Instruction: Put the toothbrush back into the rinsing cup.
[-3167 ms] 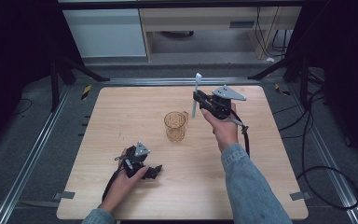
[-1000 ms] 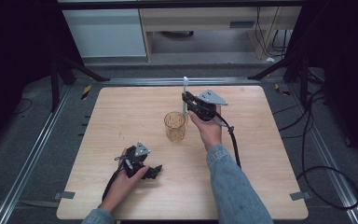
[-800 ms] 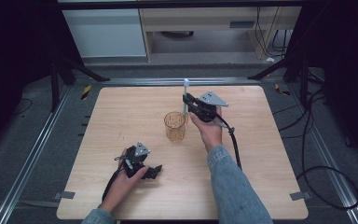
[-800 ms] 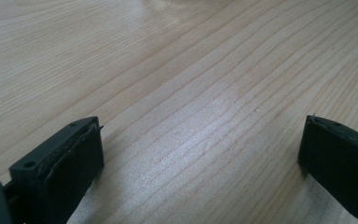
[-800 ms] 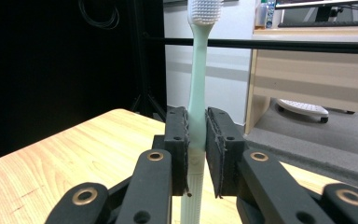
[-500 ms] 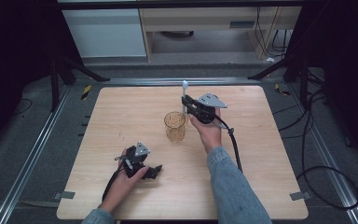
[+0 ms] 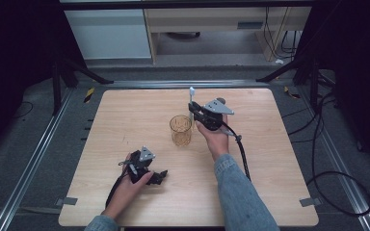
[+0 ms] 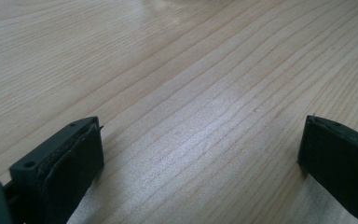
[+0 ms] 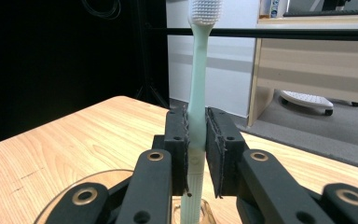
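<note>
My right gripper (image 7: 193,110) (image 9: 196,135) is shut on a pale green toothbrush (image 7: 191,96) (image 9: 198,70), held upright with the white bristles at the top. Its handle end hangs at the mouth of a clear amber cup (image 7: 180,131) (image 9: 56,193); whether it reaches inside I cannot tell. The cup stands upright in the middle of the wooden table (image 7: 125,110). My left gripper (image 7: 158,177) (image 8: 200,154) rests on the table near the front left, jaws wide open, with only bare wood between them.
The right gripper's black cable (image 7: 241,154) runs along the forearm over the table's right half. Dark floor, metal rails (image 7: 38,154) and stand legs surround the table. White and wooden cabinets (image 7: 111,33) stand beyond the far edge.
The right gripper has carried the toothbrush left to the cup and turned it from tilted to upright. Over the last second it barely shifted. The left gripper has not moved.
</note>
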